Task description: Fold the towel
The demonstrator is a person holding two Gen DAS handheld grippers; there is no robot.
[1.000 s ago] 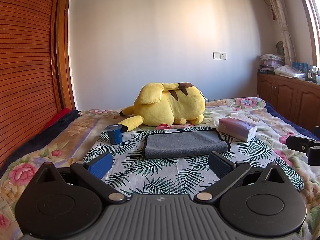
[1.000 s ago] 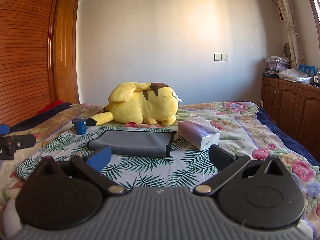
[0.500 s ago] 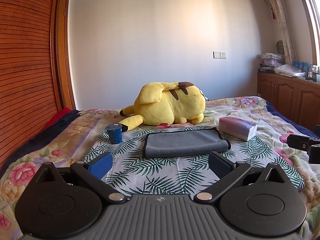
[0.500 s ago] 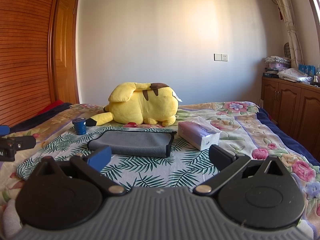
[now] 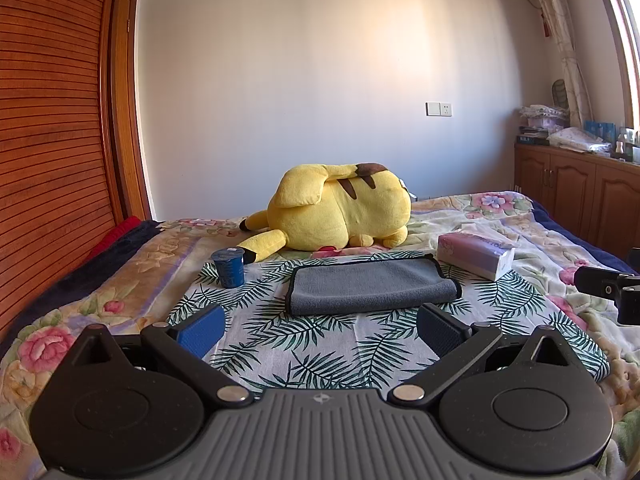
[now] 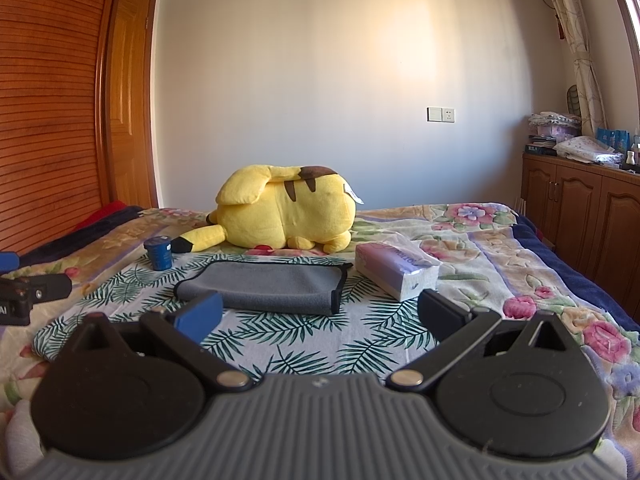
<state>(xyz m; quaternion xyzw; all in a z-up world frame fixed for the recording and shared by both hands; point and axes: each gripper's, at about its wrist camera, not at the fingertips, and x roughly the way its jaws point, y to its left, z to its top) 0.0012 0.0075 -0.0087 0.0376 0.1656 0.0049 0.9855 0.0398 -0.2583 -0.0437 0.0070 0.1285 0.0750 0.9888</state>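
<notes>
A grey towel (image 5: 370, 286) with a dark hem lies folded flat on a palm-leaf cloth (image 5: 320, 340) on the bed; it also shows in the right wrist view (image 6: 272, 286). My left gripper (image 5: 320, 328) is open and empty, a little short of the towel's near edge. My right gripper (image 6: 320, 316) is open and empty, near the towel's near right side. The tip of the right gripper shows at the right edge of the left wrist view (image 5: 612, 288), and the left gripper's tip at the left edge of the right wrist view (image 6: 32, 292).
A yellow plush toy (image 5: 340, 212) lies behind the towel. A blue cup (image 5: 229, 267) stands at its left, a tissue pack (image 5: 474, 254) at its right. A wooden wardrobe (image 5: 48, 120) stands at the left, cabinets (image 5: 580, 200) at the right.
</notes>
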